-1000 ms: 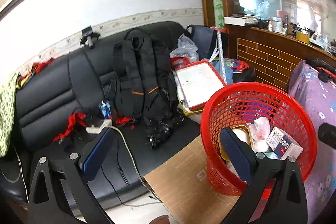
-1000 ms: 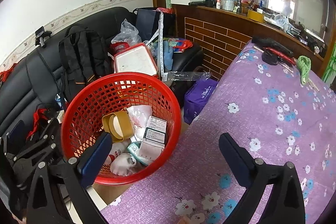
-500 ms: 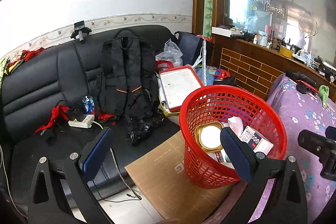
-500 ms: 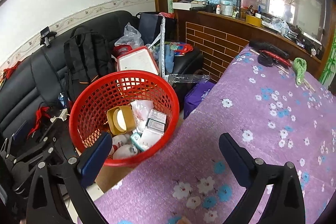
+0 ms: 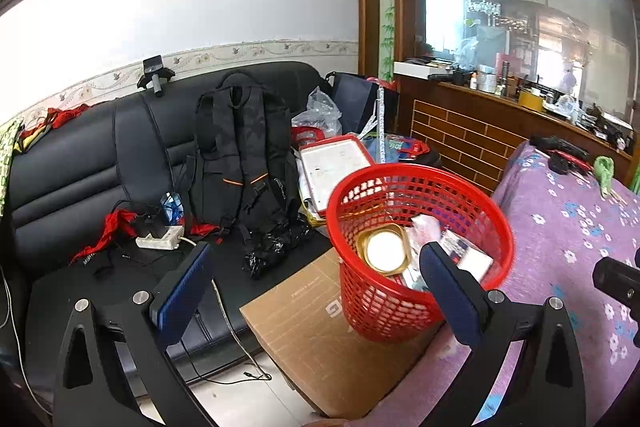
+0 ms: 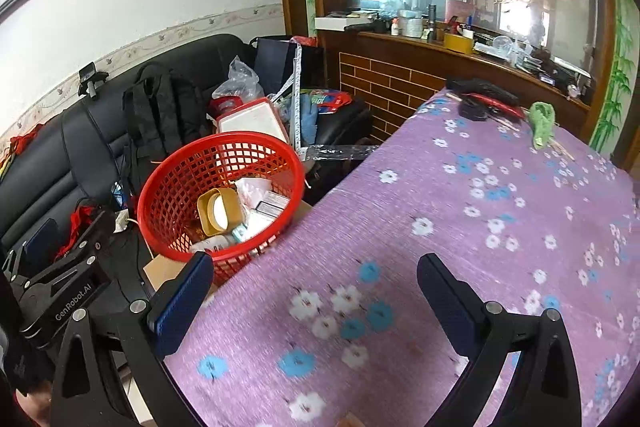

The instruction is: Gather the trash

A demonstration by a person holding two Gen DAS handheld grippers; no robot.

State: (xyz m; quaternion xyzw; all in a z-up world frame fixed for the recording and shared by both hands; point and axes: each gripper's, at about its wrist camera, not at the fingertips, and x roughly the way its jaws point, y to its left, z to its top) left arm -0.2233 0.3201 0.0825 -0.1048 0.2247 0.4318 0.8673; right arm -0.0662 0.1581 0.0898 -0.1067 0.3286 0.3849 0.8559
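Right wrist view: red basket (image 6: pixel 220 195) of trash sits on a cardboard box (image 5: pixel 320 339), touching the purple table (image 6: pixel 460 227) edge, before the black sofa (image 5: pixel 80 179). Left gripper (image 5: pixel 316 283) and right gripper (image 6: pixel 316 291) both gape, holding nothing.
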